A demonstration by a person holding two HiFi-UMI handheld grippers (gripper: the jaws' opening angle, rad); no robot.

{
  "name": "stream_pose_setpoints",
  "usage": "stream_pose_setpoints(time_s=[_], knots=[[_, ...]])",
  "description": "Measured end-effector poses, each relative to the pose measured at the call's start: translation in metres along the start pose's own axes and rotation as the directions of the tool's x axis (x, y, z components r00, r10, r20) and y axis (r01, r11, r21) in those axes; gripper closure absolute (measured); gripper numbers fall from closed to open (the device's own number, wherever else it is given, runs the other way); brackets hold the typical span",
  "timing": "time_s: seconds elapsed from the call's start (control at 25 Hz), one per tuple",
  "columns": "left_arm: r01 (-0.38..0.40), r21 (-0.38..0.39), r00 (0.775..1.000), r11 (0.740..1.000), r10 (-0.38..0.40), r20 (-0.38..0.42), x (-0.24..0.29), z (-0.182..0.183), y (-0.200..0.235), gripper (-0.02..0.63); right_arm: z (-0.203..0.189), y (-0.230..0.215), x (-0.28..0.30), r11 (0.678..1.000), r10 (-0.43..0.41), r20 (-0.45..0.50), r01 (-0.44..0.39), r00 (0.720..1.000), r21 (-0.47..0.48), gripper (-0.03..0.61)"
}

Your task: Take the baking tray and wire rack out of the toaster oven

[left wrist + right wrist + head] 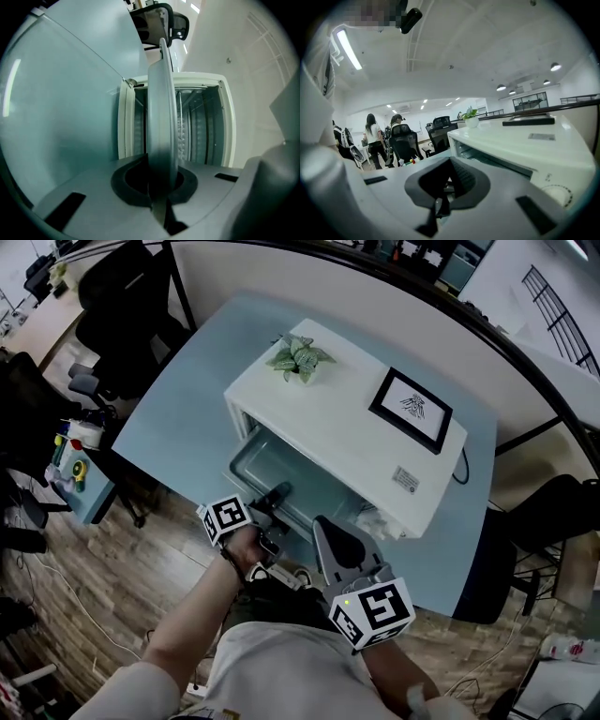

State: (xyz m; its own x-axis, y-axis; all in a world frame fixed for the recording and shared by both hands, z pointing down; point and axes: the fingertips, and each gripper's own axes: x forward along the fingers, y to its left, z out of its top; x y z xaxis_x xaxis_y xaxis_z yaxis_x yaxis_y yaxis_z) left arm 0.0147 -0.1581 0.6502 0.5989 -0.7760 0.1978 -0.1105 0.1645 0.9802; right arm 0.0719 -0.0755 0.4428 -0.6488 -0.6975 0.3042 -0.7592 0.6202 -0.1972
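The left tool [277, 495] is clenching the near rim of the tray [267, 463], about midway along that rim. In the left gripper view the thin rim [161, 122] is sitting edge-on between the pinched jaws. The tray is lying flat in the open mouth of the oven [356, 427], with its near part sticking out toward the person and its far part reaching inside.

Its long axis is running left to right across the mouth, so the tool is meeting it square-on. The way out, I judge, is straight toward the near edge of the surface [178, 418], holding the tray level so it is not catching on the side walls.

The right tool [328, 529] is hanging clenched on nothing by the oven's near right corner, just right of the tray and apart from it. The left hand is standing nearer to the tray. The rack is not showing clearly; ribbed shapes inside the oven may be it.
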Motion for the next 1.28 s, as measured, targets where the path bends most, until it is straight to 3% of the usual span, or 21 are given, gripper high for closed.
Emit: stream_pose_setpoints(time_s=[0.4,0.72,1.04,1.28], knots=[[-0.007,-0.022,1.000,1.000,0.007,0.000,-0.042,-0.008,0.002,0.603,0.031,0.009,-0.012,0.999,0.026,0.003,-0.026,1.000,-0.036,0.575],[-0.036,0.021,0.999,0.999,0.036,-0.017,-0.114,-0.011,0.006,0.603,0.032,0.026,-0.011,0.998,0.052,-0.017,-0.053,0.998,-0.035,0.575],[-0.002,-0.007,0.997,1.000,0.002,0.073,-0.184,0.000,-0.019,0.603,0.049,0.061,-0.006,0.990,0.131,-0.001,-0.131,0.991,-0.048,0.575],[0.034,-0.014,0.982,0.999,-0.031,0.187,-0.228,0.015,-0.042,0.603,0.060,0.084,0.001,0.981,0.188,0.013,-0.187,0.982,-0.056,0.575]])
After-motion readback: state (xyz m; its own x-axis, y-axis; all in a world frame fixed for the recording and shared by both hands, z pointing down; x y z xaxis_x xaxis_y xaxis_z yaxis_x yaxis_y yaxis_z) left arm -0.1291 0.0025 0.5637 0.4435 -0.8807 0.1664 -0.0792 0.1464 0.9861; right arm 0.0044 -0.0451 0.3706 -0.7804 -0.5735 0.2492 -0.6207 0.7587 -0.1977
